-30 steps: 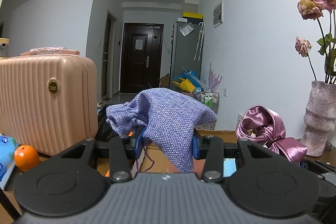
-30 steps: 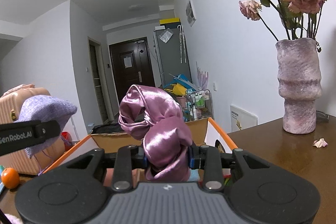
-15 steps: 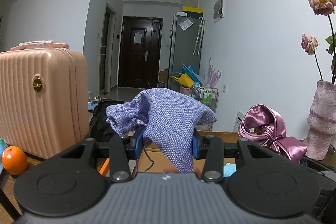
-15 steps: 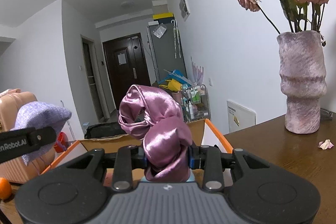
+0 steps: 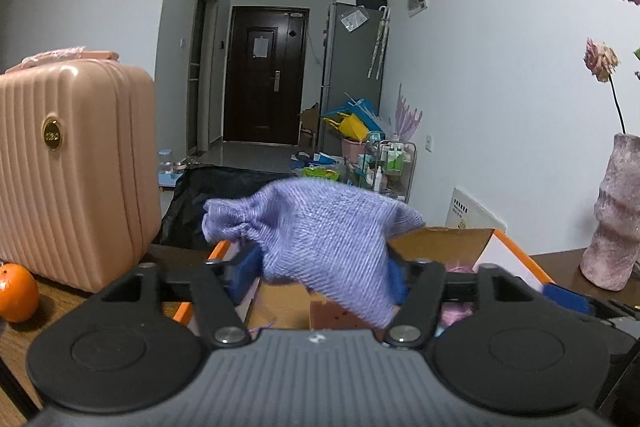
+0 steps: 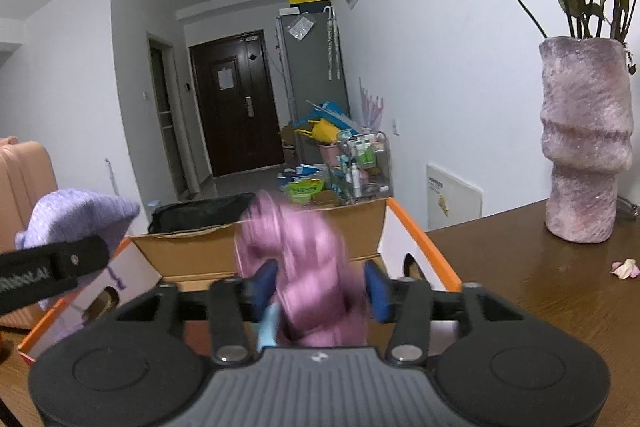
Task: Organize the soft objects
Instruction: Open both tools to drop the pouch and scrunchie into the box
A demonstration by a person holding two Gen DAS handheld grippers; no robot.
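A lilac woven pouch (image 5: 320,239) hangs blurred between the fingers of my left gripper (image 5: 320,279), whose jaws are opening; the blue pads (image 5: 244,275) stand clear of its sides. Below it is an open cardboard box (image 5: 440,239) with an orange rim. In the right wrist view a pink satin cloth (image 6: 308,267), motion-blurred, sits between the spreading jaws of my right gripper (image 6: 320,289), with a gap at the right pad (image 6: 376,291). It hangs over the same box (image 6: 420,247). The pouch (image 6: 76,215) and a left finger (image 6: 48,267) show at the left.
A pink ribbed suitcase (image 5: 72,167) and an orange (image 5: 16,291) stand left of the box. A pink vase (image 6: 584,147) with dried roses and a fallen petal (image 6: 624,269) sit on the wooden table (image 6: 540,307) to the right. A black bag (image 5: 224,187) lies behind the box.
Both grippers were shut on their cloth items and now have their jaws apart. The pouch and the satin cloth have sunk and blurred. Both hands moved forward over the box.
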